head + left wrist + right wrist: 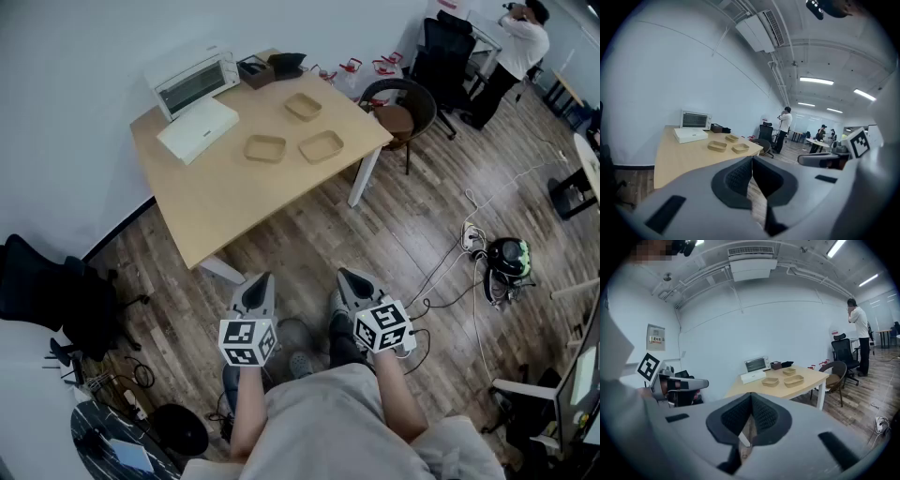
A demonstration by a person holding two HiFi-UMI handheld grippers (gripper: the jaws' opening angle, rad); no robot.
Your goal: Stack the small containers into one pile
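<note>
Three shallow brown containers lie apart on the light wooden table (216,197): one on the left (265,148), one on the right (322,146) and one farther back (303,106). My left gripper (263,278) and right gripper (345,275) are held side by side over the floor, well short of the table, both shut and empty. The left gripper view shows its closed jaws (752,159) below the distant containers (717,146), (740,148), (732,138). In the right gripper view the closed jaws (751,394) also point toward the containers (770,381), (794,380), (789,371).
A white toaster oven (192,82), a flat white box (198,128) and dark items (272,67) sit at the table's back. A brown chair (403,108) stands by its right corner. A person (516,47) stands far right. Cables and a round device (507,258) lie on the floor.
</note>
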